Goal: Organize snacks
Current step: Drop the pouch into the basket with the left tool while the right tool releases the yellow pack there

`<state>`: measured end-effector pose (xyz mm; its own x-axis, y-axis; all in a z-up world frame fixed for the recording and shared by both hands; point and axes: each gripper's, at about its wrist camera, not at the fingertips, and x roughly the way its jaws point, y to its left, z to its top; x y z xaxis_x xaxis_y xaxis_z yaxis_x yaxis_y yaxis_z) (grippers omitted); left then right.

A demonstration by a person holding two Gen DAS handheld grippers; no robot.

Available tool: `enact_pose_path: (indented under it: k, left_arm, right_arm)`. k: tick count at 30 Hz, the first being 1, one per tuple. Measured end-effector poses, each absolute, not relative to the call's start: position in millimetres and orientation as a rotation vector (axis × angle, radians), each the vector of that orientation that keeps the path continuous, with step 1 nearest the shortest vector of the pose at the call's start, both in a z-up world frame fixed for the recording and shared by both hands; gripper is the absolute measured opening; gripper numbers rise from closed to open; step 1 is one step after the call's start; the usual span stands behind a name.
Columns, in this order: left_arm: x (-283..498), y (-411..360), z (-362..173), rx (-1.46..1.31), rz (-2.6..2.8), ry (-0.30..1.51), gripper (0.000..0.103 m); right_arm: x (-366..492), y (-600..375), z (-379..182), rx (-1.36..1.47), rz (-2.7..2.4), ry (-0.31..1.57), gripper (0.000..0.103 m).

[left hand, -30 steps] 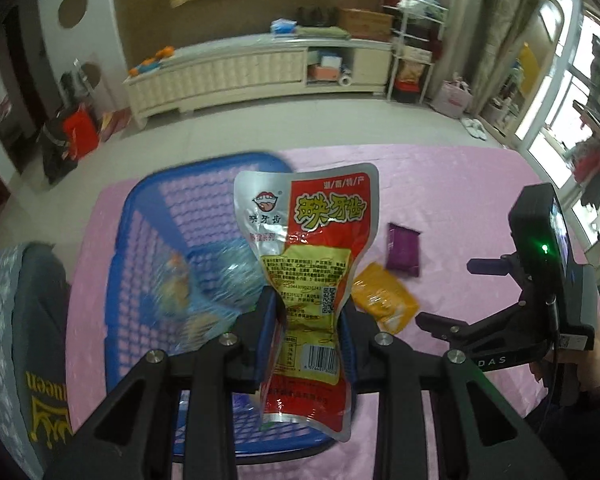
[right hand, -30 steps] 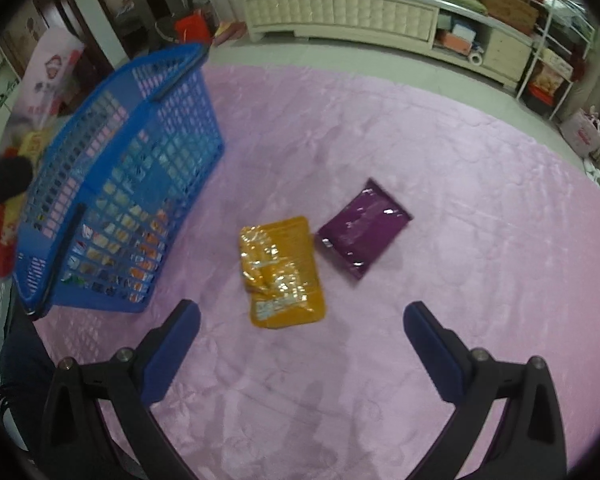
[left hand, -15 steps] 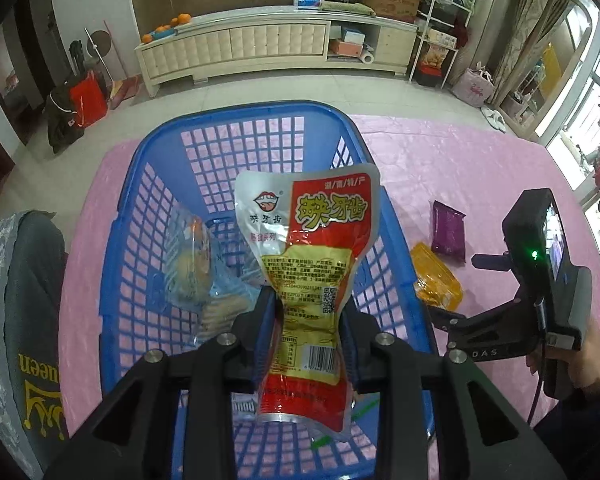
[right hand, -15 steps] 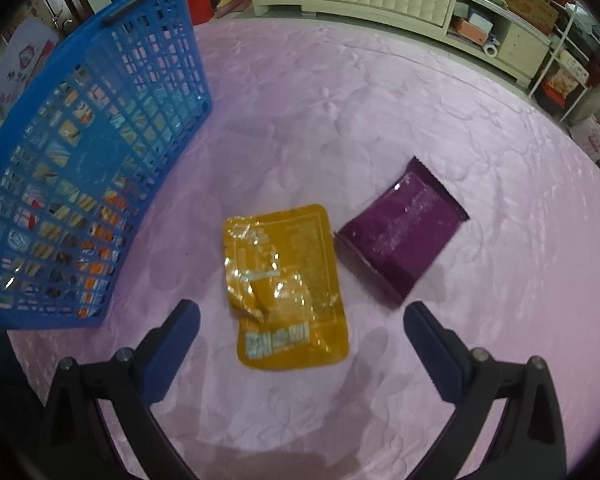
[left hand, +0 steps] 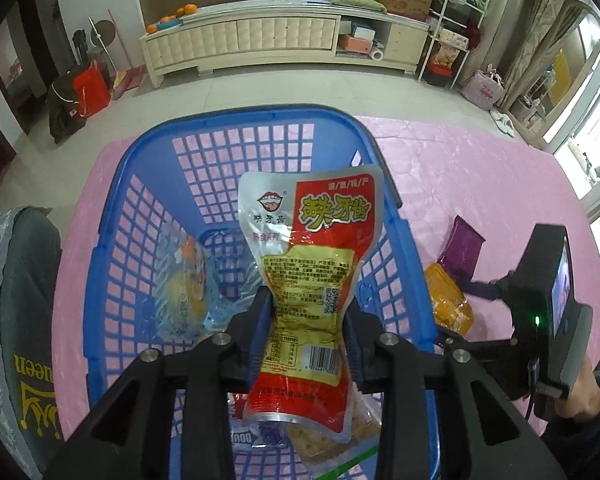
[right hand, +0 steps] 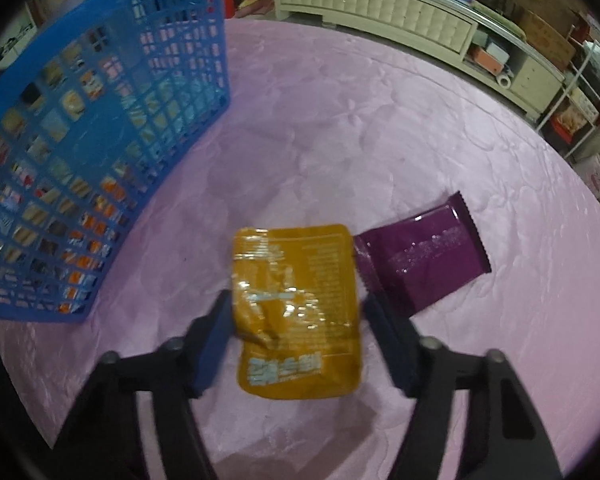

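A pink quilted cloth (right hand: 380, 128) covers the work surface; beyond it lie a pale tiled floor and a long cream cabinet (left hand: 260, 40). The left gripper (left hand: 306, 320) pinches a glossy red-and-silver snack pouch (left hand: 312, 264) at its waist, long axis upright, above the blue lattice plastic basket (left hand: 116, 240) (other crinkly packets lie inside); its jaws have just been easing apart. The right gripper (right hand: 296, 312) has just been closing, its pads flanking a flat orange pouch (right hand: 296, 304) on the cloth, lengthwise along the fingers. A purple packet (right hand: 424, 256) lies just beside it.
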<state>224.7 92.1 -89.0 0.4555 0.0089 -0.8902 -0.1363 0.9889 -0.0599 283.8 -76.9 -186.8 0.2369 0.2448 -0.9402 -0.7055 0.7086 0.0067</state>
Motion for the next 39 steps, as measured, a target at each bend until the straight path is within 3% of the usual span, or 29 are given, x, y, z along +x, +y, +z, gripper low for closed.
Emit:
enact_pose_path:
  k: [2,4,6,8,12,13,14,23,39]
  left_arm:
    - [229,90,-89,-0.12,0.088,1.093,0.035]
    - [230,88,-88,-0.112,0.094,1.091,0.051]
    - [229,87,-86,-0.112,0.107,1.086,0.06]
    - [226,89,-85,-0.116,0.1,1.077,0.061]
    - [216,97,-82,-0.141,0.103,1.069,0.063]
    - [211,99,-80,-0.144,0.103,1.066,0.063]
    - [208,99,-78,-0.144,0.099,1.063,0.063]
    - [167,105,-56,-0.122,0.086,1.003,0.063]
    - [131,125,-31,-0.157,0.032,0.905,0.063]
  right_arm:
    - [280,-78,-186,-0.474,0.687,1.155,0.063]
    - [276,-77,-186,-0.471,0.691,1.155,0.062]
    - [269,-82,-183,-0.471,0.696,1.156,0.059]
    - [269,-85,-180,-0.447,0.722,1.168,0.043]
    - [264,-87,-175,-0.427,0.727,1.173,0.032]
    - [263,-89,-174,-0.4,0.735,1.175,0.023]
    - [262,-91,-171,-0.355,0.759,1.18,0.005]
    - [237,-99,-151,-0.32,0.707,1.178,0.005]
    - [193,-73,-14,-0.28,0.747,0.948,0.003]
